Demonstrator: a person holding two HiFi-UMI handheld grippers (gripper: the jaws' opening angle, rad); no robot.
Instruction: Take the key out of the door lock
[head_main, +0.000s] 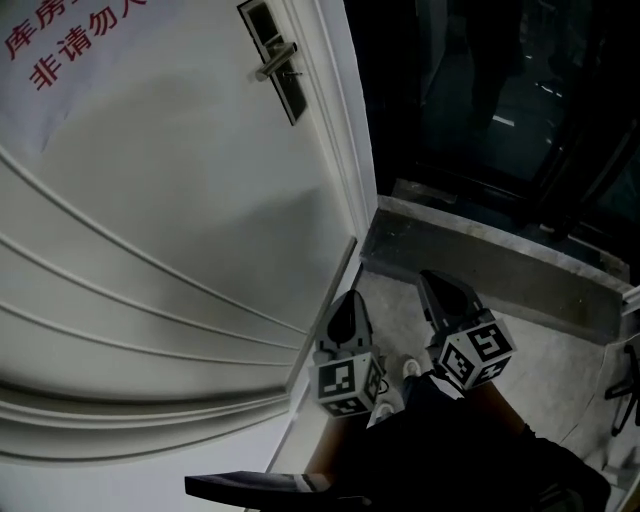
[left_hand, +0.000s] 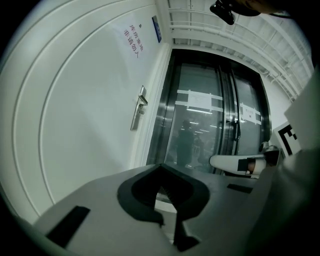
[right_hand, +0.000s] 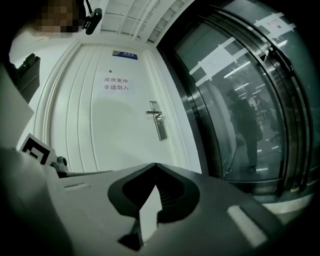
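The white door (head_main: 180, 200) carries a metal lock plate with a lever handle (head_main: 276, 62) at the top of the head view. The same handle shows far off in the left gripper view (left_hand: 140, 103) and the right gripper view (right_hand: 156, 114). A key is too small to make out in any view. My left gripper (head_main: 349, 298) and right gripper (head_main: 438, 279) hang low by the door's bottom corner, well below the lock. The jaws of the left gripper (left_hand: 160, 166) and the right gripper (right_hand: 156, 165) meet at their tips, with nothing held.
A paper sign with red characters (head_main: 70, 35) is stuck on the door. Dark glass doors (right_hand: 240, 100) stand right of the door frame, above a grey stone step (head_main: 480, 255). The person's dark trouser legs and shoes (head_main: 400, 385) show below the grippers.
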